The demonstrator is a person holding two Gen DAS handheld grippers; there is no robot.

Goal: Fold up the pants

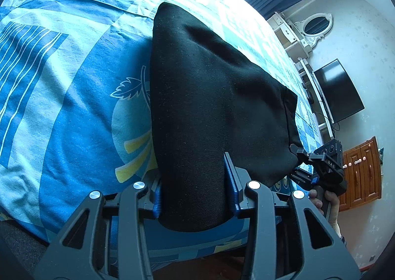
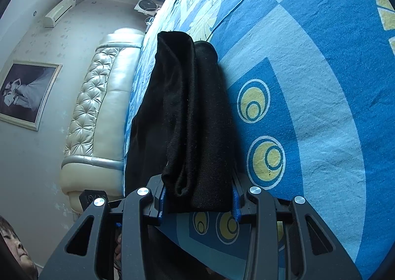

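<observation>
Left gripper (image 1: 195, 196) and right gripper (image 2: 197, 199), jaws part-closed, each clamp black pants (image 1: 209, 97); uneven lift risks bunched fabric slipping.

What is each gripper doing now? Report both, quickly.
Left gripper: shut on the black pants, lifted over the blue bedsheet.
Right gripper: shut on the black pants' bunched fabric.

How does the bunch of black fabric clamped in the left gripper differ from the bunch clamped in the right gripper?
The left gripper clamps one smooth, rounded bulge of the black fabric pants, no hem showing. The right gripper clamps stacked folded layers with a stitched edge visible. Beyond the left jaws the cloth fans out broad; beyond the right jaws it stays a narrow column. Both grippers are shut on the same pants, above the blue patterned bedsheet.
</observation>
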